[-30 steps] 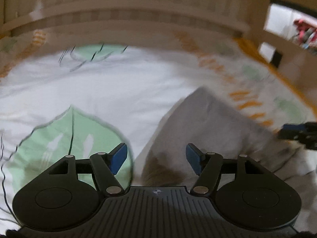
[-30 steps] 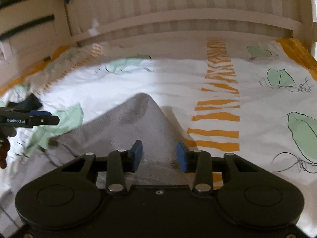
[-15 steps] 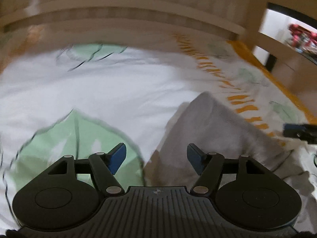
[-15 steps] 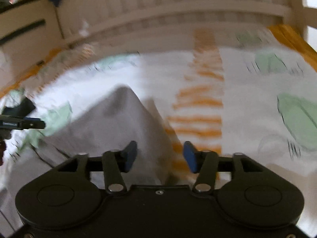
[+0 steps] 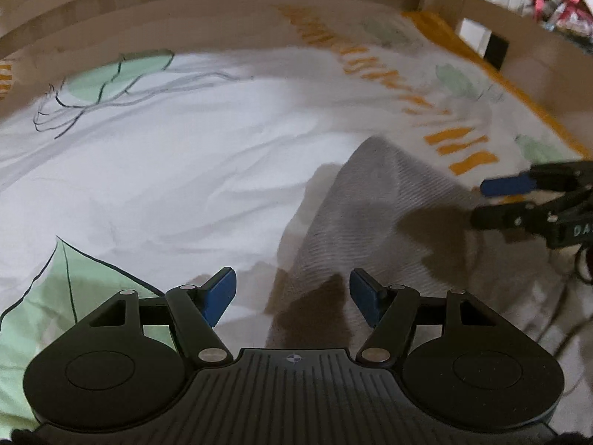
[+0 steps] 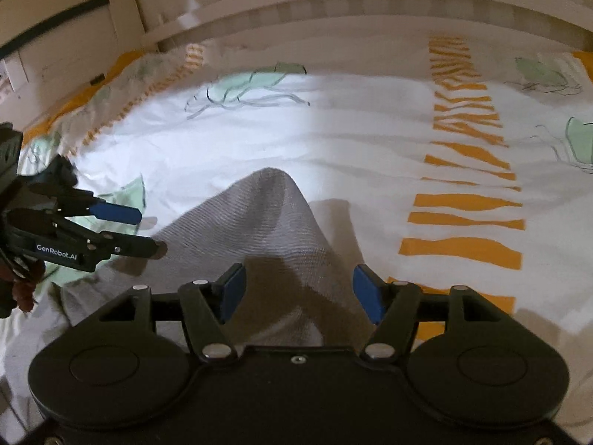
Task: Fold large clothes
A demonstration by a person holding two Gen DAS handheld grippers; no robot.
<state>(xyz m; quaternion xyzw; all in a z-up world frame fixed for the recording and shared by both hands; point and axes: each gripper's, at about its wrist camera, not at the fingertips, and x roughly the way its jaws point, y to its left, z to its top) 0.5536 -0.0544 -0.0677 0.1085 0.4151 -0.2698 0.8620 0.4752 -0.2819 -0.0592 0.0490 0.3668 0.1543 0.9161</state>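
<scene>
The grey garment [image 6: 270,230] lay on the patterned bed sheet [image 6: 370,141], one part humped into a peak. The right gripper [image 6: 298,293], its jaws just widened, and the left gripper [image 5: 292,296] both stood open above it, holding nothing. This looked like a regrasp between folds; next, each needs an edge to pinch.

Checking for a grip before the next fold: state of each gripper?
Left gripper: open, holding nothing.
Right gripper: jaws just opened, grey cloth loose between them.
</scene>
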